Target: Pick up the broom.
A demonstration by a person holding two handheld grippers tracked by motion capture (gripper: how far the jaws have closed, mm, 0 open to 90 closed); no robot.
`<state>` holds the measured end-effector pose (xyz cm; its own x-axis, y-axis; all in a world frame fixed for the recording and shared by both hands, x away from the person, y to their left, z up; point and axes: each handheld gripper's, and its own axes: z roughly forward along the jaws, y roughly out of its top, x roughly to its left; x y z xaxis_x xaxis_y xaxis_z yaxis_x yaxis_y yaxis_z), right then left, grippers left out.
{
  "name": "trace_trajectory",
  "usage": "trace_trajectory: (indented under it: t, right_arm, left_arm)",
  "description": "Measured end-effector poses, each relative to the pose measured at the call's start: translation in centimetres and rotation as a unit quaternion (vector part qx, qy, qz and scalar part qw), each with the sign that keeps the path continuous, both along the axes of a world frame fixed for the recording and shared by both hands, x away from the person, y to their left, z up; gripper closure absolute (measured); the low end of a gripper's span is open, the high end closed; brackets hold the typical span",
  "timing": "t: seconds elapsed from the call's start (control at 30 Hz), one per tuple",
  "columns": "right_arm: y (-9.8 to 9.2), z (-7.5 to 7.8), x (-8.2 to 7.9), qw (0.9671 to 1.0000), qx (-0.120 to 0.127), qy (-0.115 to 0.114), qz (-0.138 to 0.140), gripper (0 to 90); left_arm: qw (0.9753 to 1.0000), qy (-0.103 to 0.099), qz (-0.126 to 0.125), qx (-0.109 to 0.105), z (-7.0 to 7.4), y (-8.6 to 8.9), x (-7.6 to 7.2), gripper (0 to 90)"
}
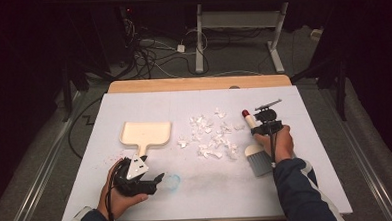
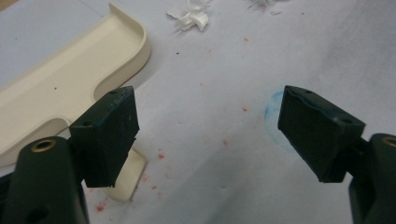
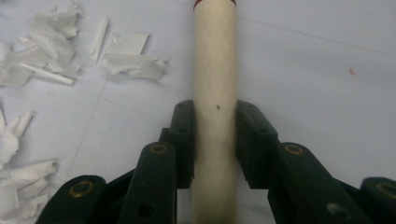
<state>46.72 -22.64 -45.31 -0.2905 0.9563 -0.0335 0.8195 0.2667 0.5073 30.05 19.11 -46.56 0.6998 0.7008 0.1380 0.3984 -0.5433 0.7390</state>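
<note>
A cream dustpan (image 1: pixel 146 132) lies left of centre on the white table, its handle pointing towards me. Scraps of torn white paper (image 1: pixel 212 135) are scattered in the middle. My left gripper (image 1: pixel 157 181) hovers open just behind the dustpan's handle. In the left gripper view the dustpan (image 2: pixel 60 84) sits up and to the left, its handle end under the left jaw, and nothing lies between the jaws of the left gripper (image 2: pixel 208 126). My right gripper (image 1: pixel 261 131) is shut on the cream handle of a brush (image 1: pixel 249 120), whose red tip points away and grey bristles (image 1: pixel 259 161) point towards me. The right gripper (image 3: pixel 215 135) clamps the brush handle (image 3: pixel 215 56) on both sides.
A faint blue stain (image 1: pixel 173 180) and red specks mark the table cover (image 1: pixel 307 185) near the left gripper. A wooden strip (image 1: pixel 198 83) borders the far table edge. Beyond it are floor cables and the legs of another table (image 1: pixel 199 45).
</note>
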Motion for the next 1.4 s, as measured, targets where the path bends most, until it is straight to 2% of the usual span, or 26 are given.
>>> trace_trajectory:
  t: [0.03,0.17,0.27,0.37,0.4,0.43,0.47,0.5,0.63,0.73,0.87,0.93,0.97,1.03,1.07,1.1,1.13,1.17,1.2,1.23,1.27,1.3,1.33,1.37,1.4]
  right_arm:
    - [0.2,0.0,-0.2,1.0,-0.007,-0.007,0.0,71.0]
    - [0.1,0.1,-0.5,0.9998,-0.004,-0.018,0.001,71.0]
    - [-0.9,1.0,-1.3,0.9986,0.016,-0.05,0.006,71.1]
    - [-1.7,2.0,-2.5,0.9954,0.039,-0.087,0.013,71.2]
    - [-1.7,2.0,-2.5,0.9954,0.039,-0.087,0.013,71.2]
    - [-2.1,2.7,-3.4,0.9922,0.053,-0.111,0.021,71.2]
    - [-2.3,3.0,-3.9,0.9902,0.061,-0.123,0.026,71.2]
    - [-2.5,3.4,-4.4,0.9882,0.067,-0.134,0.03,71.2]
    - [-2.9,4.5,-6.4,0.9791,0.092,-0.176,0.046,71.2]
    - [-3.1,5.1,-8.0,0.9716,0.113,-0.199,0.06,71.2]
    - [-3.0,5.8,-9.8,0.9625,0.127,-0.228,0.074,71.2]
    - [-2.9,6.4,-10.7,0.9577,0.127,-0.246,0.08,71.2]
    - [-2.7,6.7,-11.2,0.9558,0.13,-0.25,0.083,71.2]
    - [-2.2,7.4,-12.1,0.9505,0.136,-0.263,0.094,71.2]
    - [-1.9,7.6,-12.5,0.948,0.135,-0.271,0.099,71.1]
    - [-1.6,7.8,-12.9,0.9466,0.134,-0.275,0.103,71.1]
    - [-1.6,7.8,-12.9,0.9466,0.134,-0.275,0.103,71.1]
    - [-1.0,8.1,-13.5,0.9426,0.136,-0.284,0.111,71.1]
    - [-0.6,8.2,-13.7,0.9415,0.136,-0.286,0.117,71.1]
    - [-0.4,8.3,-14.0,0.9398,0.135,-0.29,0.119,71.1]
    - [-0.1,8.4,-14.2,0.9377,0.138,-0.296,0.121,71.1]
    - [0.1,8.5,-14.4,0.9362,0.14,-0.298,0.123,71.1]
    - [0.3,8.5,-14.6,0.935,0.14,-0.301,0.125,71.1]
    - [0.3,8.5,-14.6,0.935,0.14,-0.301,0.125,71.1]
    - [0.6,8.7,-15.0,0.9323,0.139,-0.31,0.125,71.1]
  left_arm:
    - [1.0,0.001,-0.001,0.001,0.0,0.0,0.0,20.1]
    - [1.0,0.003,0.0,0.0,0.0,-0.1,0.0,20.1]
    - [0.9999,0.002,0.007,-0.008,0.1,-0.1,0.1,20.1]
    - [0.9998,0.004,0.006,-0.016,0.3,-0.3,0.1,20.5]
    - [0.9998,0.004,0.006,-0.016,0.3,-0.3,0.1,20.8]
    - [0.9998,0.004,0.006,-0.021,0.5,-0.4,0.1,21.0]
    - [0.9997,0.002,0.006,-0.023,0.7,-0.6,0.0,21.0]
    - [0.9996,-0.009,-0.001,-0.026,1.3,-1.2,-0.1,21.0]
    - [0.9989,-0.017,-0.017,-0.04,2.2,-2.5,-0.3,21.0]
    - [0.9971,-0.021,-0.044,-0.058,3.2,-4.4,-0.5,21.3]
    - [0.9924,-0.016,-0.088,-0.084,4.4,-8.2,-0.5,23.3]
    - [0.9899,-0.017,-0.111,-0.086,4.8,-10.5,-0.5,23.9]
    - [0.9863,-0.016,-0.135,-0.093,5.2,-12.7,-0.4,24.2]
    - [0.983,-0.014,-0.153,-0.1,5.4,-14.7,-0.3,24.2]
    - [0.983,-0.014,-0.153,-0.1,5.4,-14.7,-0.3,24.2]
    - [0.9811,-0.013,-0.161,-0.107,5.6,-15.6,-0.3,24.2]
    - [0.9793,-0.013,-0.168,-0.113,5.7,-16.5,-0.2,24.2]
    - [0.9785,-0.014,-0.172,-0.113,5.8,-17.3,-0.2,24.4]
    - [0.9771,-0.013,-0.178,-0.116,5.9,-18.1,-0.1,24.9]
    - [0.9761,-0.009,-0.178,-0.125,6.0,-19.4,0.2,25.4]
    - [0.9759,-0.005,-0.175,-0.131,5.9,-20.0,0.4,26.1]
    - [0.9736,0.004,-0.179,-0.142,5.9,-20.5,0.6,27.1]
    - [0.9736,0.004,-0.179,-0.142,5.9,-20.5,0.6,27.5]
    - [0.9726,0.009,-0.18,-0.147,5.8,-20.9,0.7,27.5]
    - [0.974,0.008,-0.176,-0.143,5.7,-21.4,0.8,29.1]
